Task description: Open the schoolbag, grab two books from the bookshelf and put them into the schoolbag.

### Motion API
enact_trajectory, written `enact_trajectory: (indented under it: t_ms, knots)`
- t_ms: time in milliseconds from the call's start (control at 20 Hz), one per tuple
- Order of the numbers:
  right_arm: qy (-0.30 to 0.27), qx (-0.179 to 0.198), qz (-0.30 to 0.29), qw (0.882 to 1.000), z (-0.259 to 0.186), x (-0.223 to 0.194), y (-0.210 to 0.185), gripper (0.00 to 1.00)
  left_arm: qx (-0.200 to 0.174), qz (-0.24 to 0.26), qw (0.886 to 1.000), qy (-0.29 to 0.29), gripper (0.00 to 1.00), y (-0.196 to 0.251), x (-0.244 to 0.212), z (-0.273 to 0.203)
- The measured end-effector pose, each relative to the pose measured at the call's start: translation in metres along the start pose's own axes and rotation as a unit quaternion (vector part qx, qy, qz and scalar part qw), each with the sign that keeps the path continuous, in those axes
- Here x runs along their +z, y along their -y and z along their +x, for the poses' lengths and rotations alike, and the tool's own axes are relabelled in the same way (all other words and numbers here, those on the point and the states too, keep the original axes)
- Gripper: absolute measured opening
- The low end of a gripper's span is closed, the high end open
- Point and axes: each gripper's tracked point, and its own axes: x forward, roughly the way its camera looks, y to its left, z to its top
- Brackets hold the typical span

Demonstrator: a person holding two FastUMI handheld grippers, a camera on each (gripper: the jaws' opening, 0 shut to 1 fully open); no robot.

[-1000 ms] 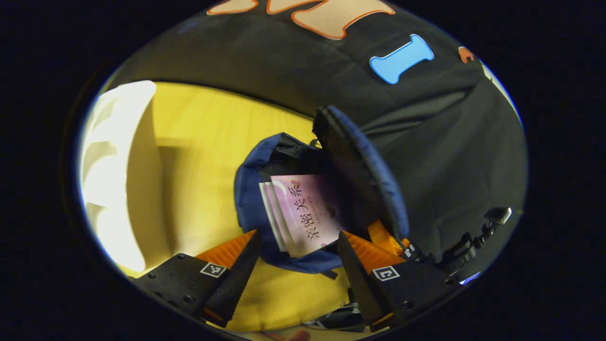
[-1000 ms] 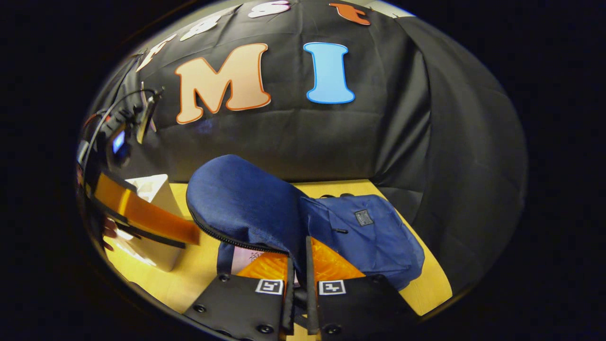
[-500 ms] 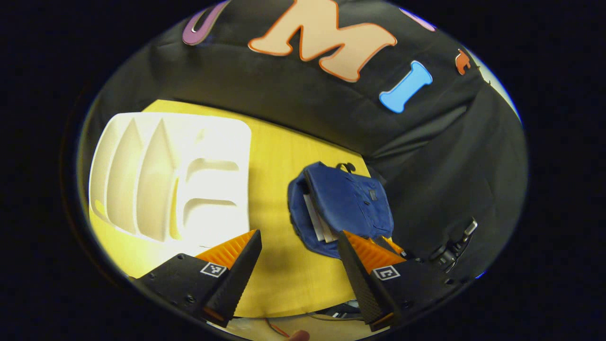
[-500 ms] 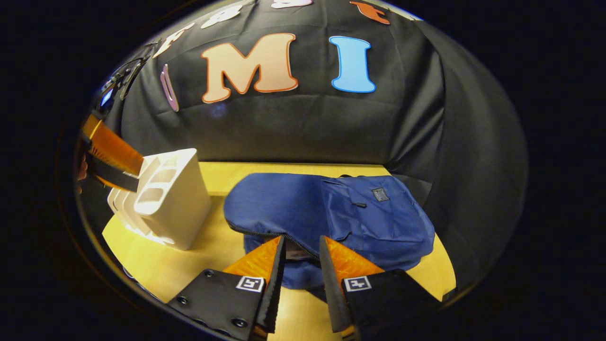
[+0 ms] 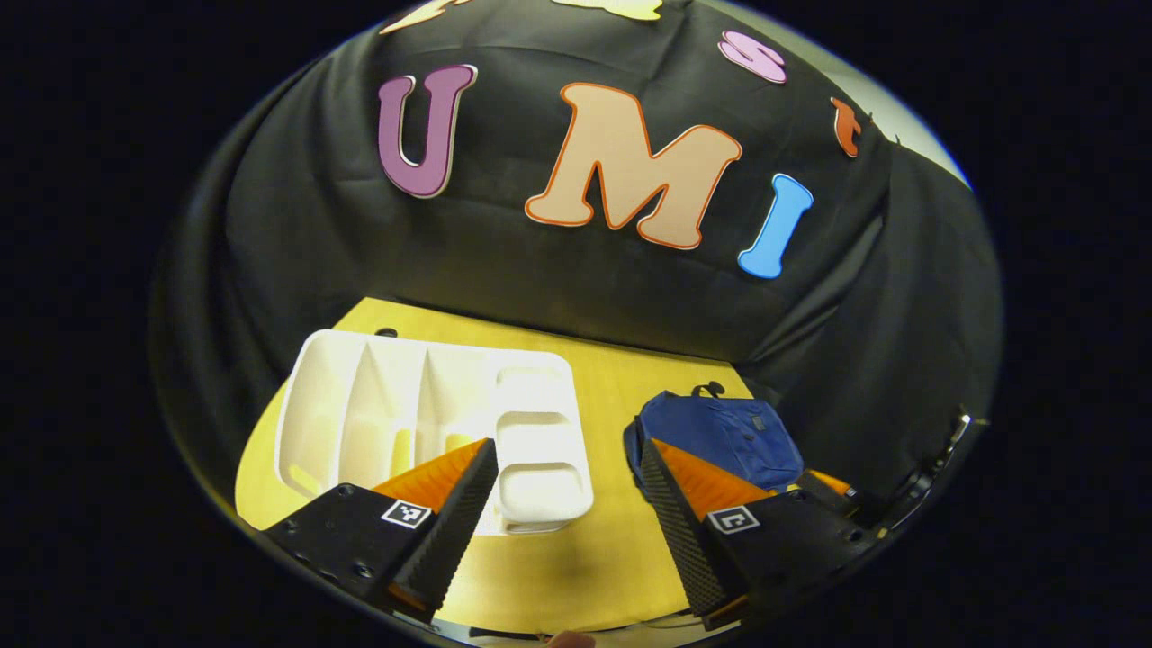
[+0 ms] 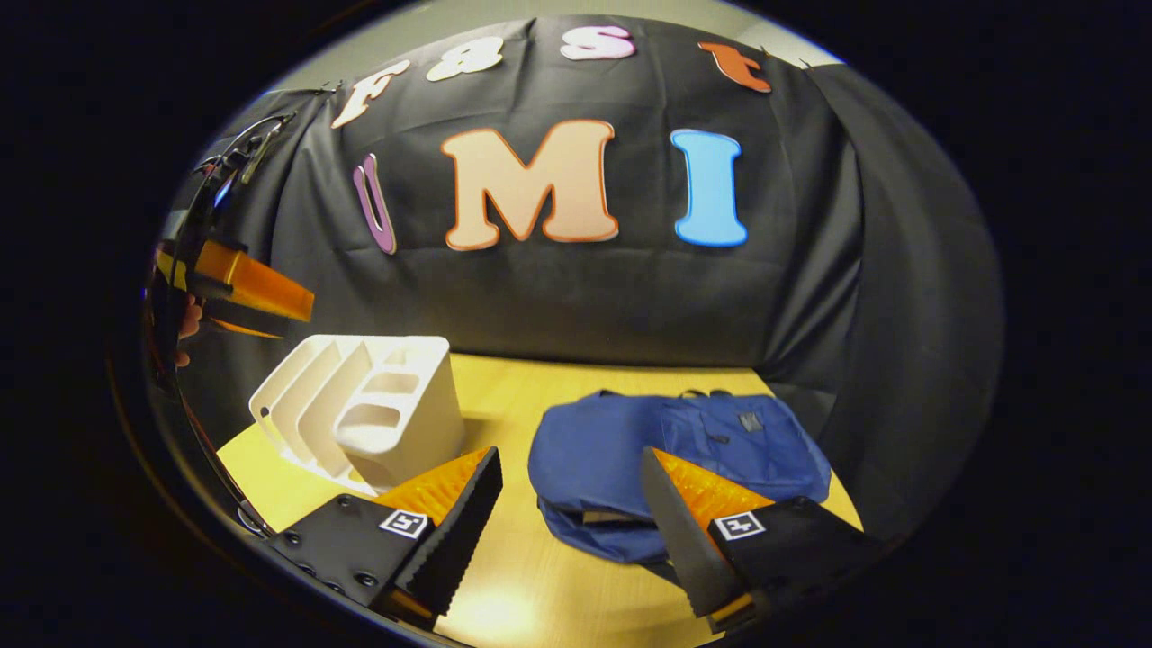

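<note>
The blue schoolbag (image 6: 720,441) lies flat on the yellow table, its flap down over the mouth. A pale book edge (image 6: 605,517) peeks out of the opening at its near end. The white bookshelf (image 6: 360,418) with several slots stands to the left of the bag. My right gripper (image 6: 569,531) is open and hangs above the table in front of the bag, touching nothing. My left gripper (image 5: 567,526) is open too, raised over the near table edge between the bookshelf (image 5: 432,418) and the schoolbag (image 5: 729,432). The left gripper (image 6: 243,292) also appears high above the shelf.
The yellow table (image 6: 504,594) ends close to the black cloth wall behind and to the right of the bag. A hand (image 6: 186,319) holds the far gripper at the left edge. Cables and a device (image 5: 936,459) sit at the right edge.
My right gripper let go of the bag's flap and opened; the flap fell over the books. Both grippers drew back and up, away from the bag.
</note>
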Motion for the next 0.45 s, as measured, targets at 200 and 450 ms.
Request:
enact_trajectory:
  t_ms: [200,450]
  knots:
    - [0.081,0.007,0.015,0.997,-0.003,0.065,-0.013,1.0,0.013,0.042,0.999,0.005,0.94,-0.002,0.009,-0.007]
    - [0.132,-0.016,0.028,0.991,-0.018,0.097,-0.011,0.96,0.011,0.055,0.998,0.004,0.95,-0.006,0.006,-0.01]
